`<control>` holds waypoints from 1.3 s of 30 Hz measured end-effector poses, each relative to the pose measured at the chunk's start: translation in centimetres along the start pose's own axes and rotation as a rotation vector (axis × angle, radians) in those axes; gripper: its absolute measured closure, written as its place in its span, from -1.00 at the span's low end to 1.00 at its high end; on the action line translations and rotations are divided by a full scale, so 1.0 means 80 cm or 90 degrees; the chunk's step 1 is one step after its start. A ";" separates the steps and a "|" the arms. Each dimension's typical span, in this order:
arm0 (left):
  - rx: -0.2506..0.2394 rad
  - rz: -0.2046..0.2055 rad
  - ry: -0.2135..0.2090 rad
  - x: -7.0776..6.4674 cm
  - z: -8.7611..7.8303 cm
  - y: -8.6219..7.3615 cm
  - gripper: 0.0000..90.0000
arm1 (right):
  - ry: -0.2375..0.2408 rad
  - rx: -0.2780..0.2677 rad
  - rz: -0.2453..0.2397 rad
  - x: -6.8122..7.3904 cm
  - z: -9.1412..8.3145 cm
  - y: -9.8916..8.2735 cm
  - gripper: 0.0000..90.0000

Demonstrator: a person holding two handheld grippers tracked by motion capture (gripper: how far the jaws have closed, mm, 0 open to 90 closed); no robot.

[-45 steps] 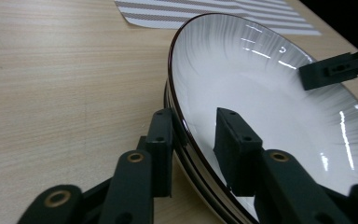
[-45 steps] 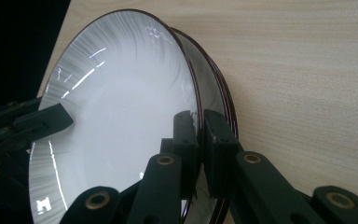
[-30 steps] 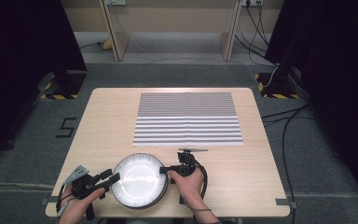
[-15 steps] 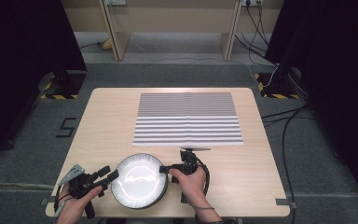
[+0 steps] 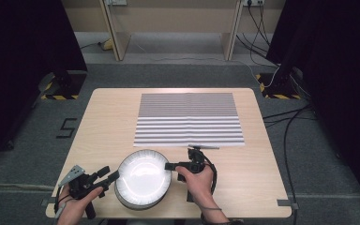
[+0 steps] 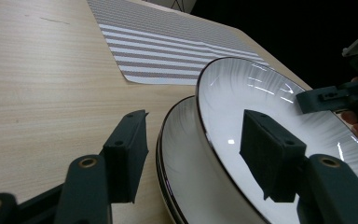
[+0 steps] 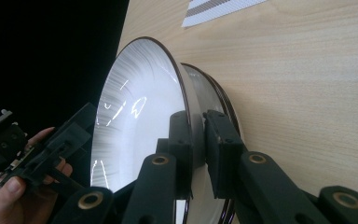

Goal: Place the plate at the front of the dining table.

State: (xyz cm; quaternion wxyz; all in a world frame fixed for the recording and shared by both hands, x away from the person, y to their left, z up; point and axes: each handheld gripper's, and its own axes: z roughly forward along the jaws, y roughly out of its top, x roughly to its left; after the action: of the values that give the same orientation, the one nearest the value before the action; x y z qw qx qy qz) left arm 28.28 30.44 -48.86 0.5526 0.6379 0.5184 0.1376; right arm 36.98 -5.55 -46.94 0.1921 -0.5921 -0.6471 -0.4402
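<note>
High view: striped mat (image 5: 189,118) beyond stacked plates (image 5: 143,183).

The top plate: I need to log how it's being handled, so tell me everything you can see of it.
The top plate is round, glossy white with fine ribs fanning to a thin dark rim, ceramic by its look. It is tilted on a lower plate of the same kind, near the table's front edge. The right gripper clamps its rim. The left gripper has just been opening; its jaws straddle the opposite rim without pressing.
</note>
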 end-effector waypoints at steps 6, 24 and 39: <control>0.001 0.003 0.005 0.001 0.000 0.000 -0.12 | 0.003 -0.007 0.004 -0.003 -0.006 0.001 0.81; -0.001 0.004 0.007 -0.001 0.001 0.000 -0.14 | 0.010 -0.022 0.014 -0.006 -0.017 0.001 0.79; 0.002 0.008 0.007 -0.004 0.001 0.000 -0.14 | 0.020 -0.043 0.030 -0.014 -0.033 0.010 0.80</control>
State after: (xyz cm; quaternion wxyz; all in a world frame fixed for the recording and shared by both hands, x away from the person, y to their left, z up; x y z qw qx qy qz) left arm 28.18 30.18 -48.79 0.5477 0.6416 0.5174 0.1435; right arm 37.23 -8.34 -46.11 0.1922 -0.6062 -0.6148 -0.4665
